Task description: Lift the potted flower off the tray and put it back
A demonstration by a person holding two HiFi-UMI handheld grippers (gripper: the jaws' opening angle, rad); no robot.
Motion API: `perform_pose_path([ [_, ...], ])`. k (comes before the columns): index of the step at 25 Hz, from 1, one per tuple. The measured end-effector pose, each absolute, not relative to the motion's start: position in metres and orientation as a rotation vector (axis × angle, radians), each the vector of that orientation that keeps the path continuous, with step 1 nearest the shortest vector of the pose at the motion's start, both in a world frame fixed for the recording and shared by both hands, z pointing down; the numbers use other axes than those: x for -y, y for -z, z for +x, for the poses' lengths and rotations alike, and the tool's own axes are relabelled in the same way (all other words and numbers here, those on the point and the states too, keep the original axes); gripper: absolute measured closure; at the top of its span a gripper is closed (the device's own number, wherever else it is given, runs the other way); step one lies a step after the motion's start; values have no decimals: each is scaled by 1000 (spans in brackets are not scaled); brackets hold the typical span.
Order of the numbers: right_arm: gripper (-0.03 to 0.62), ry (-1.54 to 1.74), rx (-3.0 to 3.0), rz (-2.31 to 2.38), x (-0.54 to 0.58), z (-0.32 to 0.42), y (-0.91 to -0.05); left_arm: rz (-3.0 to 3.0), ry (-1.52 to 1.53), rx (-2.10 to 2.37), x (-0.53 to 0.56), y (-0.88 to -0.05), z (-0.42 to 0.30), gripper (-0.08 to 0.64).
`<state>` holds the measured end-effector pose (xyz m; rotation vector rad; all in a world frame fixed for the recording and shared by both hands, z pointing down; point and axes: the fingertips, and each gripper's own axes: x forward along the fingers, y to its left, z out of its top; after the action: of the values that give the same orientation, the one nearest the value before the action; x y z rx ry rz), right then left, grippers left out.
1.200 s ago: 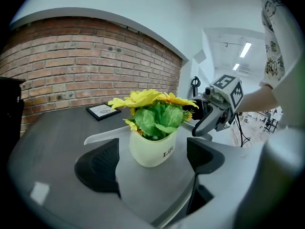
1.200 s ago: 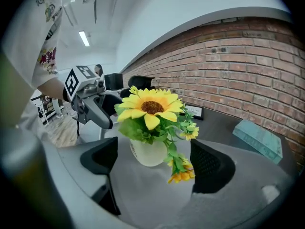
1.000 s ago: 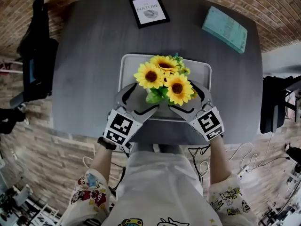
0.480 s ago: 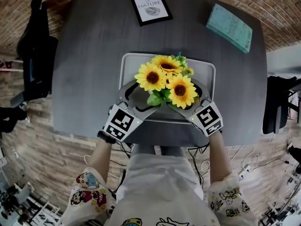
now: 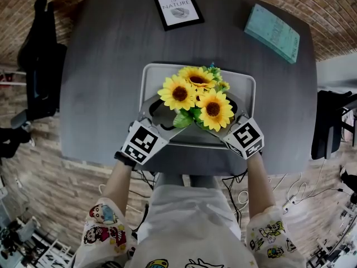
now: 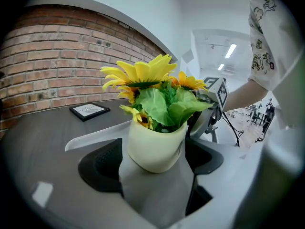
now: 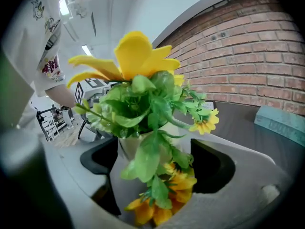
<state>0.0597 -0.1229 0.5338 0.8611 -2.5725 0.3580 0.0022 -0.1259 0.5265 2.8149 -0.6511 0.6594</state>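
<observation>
A cream pot [image 6: 155,144] of yellow sunflowers [image 5: 195,94] stands on the grey tray [image 5: 149,77] in the middle of the dark table. In the head view the blooms hide the pot. My left gripper [image 5: 158,118] comes in from the near left and is open, with the pot between its jaws. The black pads [image 6: 102,163] sit close on either side of the pot. My right gripper [image 5: 233,115] comes in from the near right, also open. It straddles the same pot [image 7: 131,147], and leaves hang in front of its jaws.
A framed print [image 5: 177,8] lies at the table's far edge and a teal book [image 5: 273,32] at the far right. Dark chairs stand beside the table on the left [image 5: 39,54] and on the right [image 5: 329,121]. The tray's near rim lies close to the table's front edge.
Both grippers have slid forward over the tray's near rim, closer around the pot. The flowers have hardly shifted.
</observation>
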Motion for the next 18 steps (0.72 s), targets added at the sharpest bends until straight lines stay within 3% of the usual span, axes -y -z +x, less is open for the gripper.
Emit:
perform_pose_path([
  [8, 155, -356, 2627, 800, 123, 52, -533, 2847, -643, 570, 123, -527, 7, 193],
  [18, 169, -346, 2647, 796, 121, 51, -533, 2862, -629, 570, 122, -527, 6, 201],
])
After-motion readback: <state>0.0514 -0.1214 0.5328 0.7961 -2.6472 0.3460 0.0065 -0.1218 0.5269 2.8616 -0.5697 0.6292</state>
